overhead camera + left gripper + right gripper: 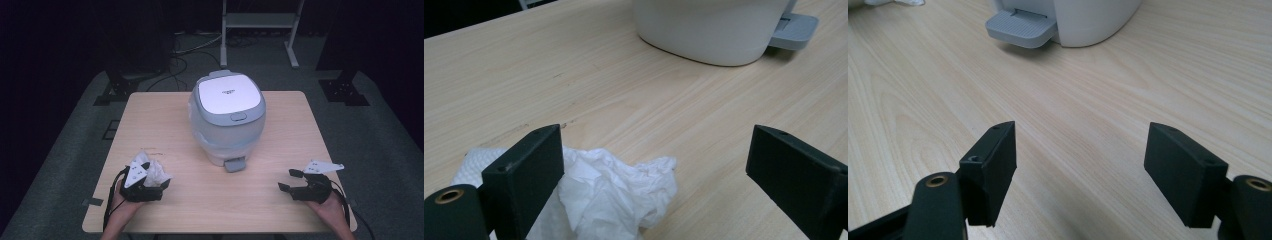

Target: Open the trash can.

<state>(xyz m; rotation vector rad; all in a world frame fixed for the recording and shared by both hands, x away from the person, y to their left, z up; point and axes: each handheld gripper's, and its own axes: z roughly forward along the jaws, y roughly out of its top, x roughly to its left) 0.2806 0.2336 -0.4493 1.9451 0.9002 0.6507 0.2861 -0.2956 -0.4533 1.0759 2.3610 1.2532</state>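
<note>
The worktop (280, 200) is pale wood, and the rice cooker (227, 117) stands at its middle with the lid shut and a grey tab jutting from its base toward you. Take that cooker as your landmark. The crumpled white tissue (152, 170) lies in front of it and off to the left, right at your left tongs (159, 184).

Your left tongs are spread wide; in the left gripper view the tissue (604, 195) sits against the near jaw and reaches only partway across the gap. To pick it up cleanly, I'd shift the tongs sideways so the wad is centred between the jaws, lower until they nearly brush the wood, then squeeze on the thickest bunch rather than a loose corner, which would likely tear or slip.

Your right tongs (289, 180) are spread too and pinch nothing, resting in front of the cooker and off to the right, over bare wood. Keep them there, ready for the lid.

A small dark mark is printed on the white lid, too small to read.
</note>
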